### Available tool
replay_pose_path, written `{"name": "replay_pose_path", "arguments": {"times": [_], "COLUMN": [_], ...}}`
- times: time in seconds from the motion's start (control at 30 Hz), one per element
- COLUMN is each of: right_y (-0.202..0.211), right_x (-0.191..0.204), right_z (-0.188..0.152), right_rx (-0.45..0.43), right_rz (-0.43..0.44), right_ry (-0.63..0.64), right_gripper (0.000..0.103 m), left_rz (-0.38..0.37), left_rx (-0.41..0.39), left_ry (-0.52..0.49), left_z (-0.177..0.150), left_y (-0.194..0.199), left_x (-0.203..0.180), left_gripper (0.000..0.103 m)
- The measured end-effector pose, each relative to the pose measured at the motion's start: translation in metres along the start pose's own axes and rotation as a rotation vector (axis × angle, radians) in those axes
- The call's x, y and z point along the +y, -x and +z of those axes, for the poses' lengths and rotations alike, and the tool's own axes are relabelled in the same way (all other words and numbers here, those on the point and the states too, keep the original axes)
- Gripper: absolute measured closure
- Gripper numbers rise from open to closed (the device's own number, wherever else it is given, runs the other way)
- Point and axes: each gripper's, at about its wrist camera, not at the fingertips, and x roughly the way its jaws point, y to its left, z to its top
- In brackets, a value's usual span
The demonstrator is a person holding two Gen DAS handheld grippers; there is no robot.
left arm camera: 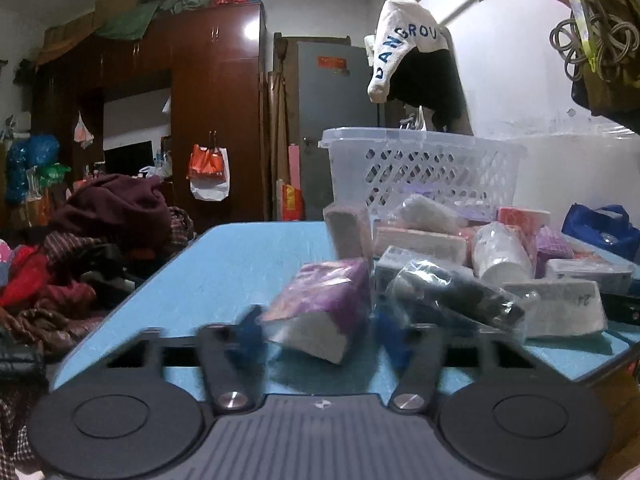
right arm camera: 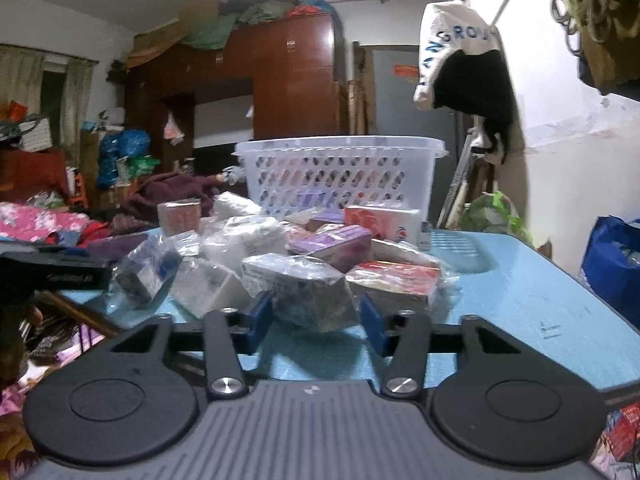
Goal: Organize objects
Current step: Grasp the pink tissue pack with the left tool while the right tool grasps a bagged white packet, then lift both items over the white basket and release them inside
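A heap of wrapped packets and small boxes lies on a blue table (left arm camera: 224, 264) in front of a white perforated plastic basket (left arm camera: 424, 164), which also shows in the right wrist view (right arm camera: 340, 172). My left gripper (left arm camera: 320, 334) is open, its blue fingers on either side of a purple and white packet (left arm camera: 320, 312). My right gripper (right arm camera: 316, 320) is open around a clear-wrapped grey block (right arm camera: 304, 288). A red box (right arm camera: 394, 278) lies just right of that block. The left gripper's black body (right arm camera: 56, 272) shows at the left edge of the right wrist view.
Piled clothes (left arm camera: 92, 240) lie left of the table. A blue bag (right arm camera: 616, 264) stands at the right. A brown wardrobe (left arm camera: 212, 100) and a grey door (left arm camera: 332, 88) stand behind. A white and black garment (left arm camera: 416, 52) hangs above the basket.
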Motion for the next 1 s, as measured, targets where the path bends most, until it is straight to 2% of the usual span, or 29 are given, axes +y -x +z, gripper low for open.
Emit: {"name": "replay_pose_path", "arguments": {"times": [0.23,0.6,0.8,1.0], "right_y": [0.006,0.013,0.011,0.012], "right_x": [-0.008,-0.023,-0.025,-0.028], "right_z": [0.005,0.015,0.015,0.017], "right_rx": [-0.021,-0.051,-0.033,-0.039], "right_rz": [0.011,0.021,0.052,0.045], "right_ry": [-0.002,-0.037,-0.047,-0.052], "right_gripper": [0.058,0.060,0.061,0.062], "left_rz": [-0.039,-0.027,-0.026,-0.025], "left_rx": [-0.026,-0.083,-0.088,-0.093], "left_ry": [-0.022,0.009,0.021,0.026], "left_z": [0.000,0.015,0.017,0.020], "left_y": [-0.001,0.008,0.007,0.007], "left_x": [0.000,0.010,0.014,0.014], "left_gripper": [0.047,0.049,0.049,0.049]}}
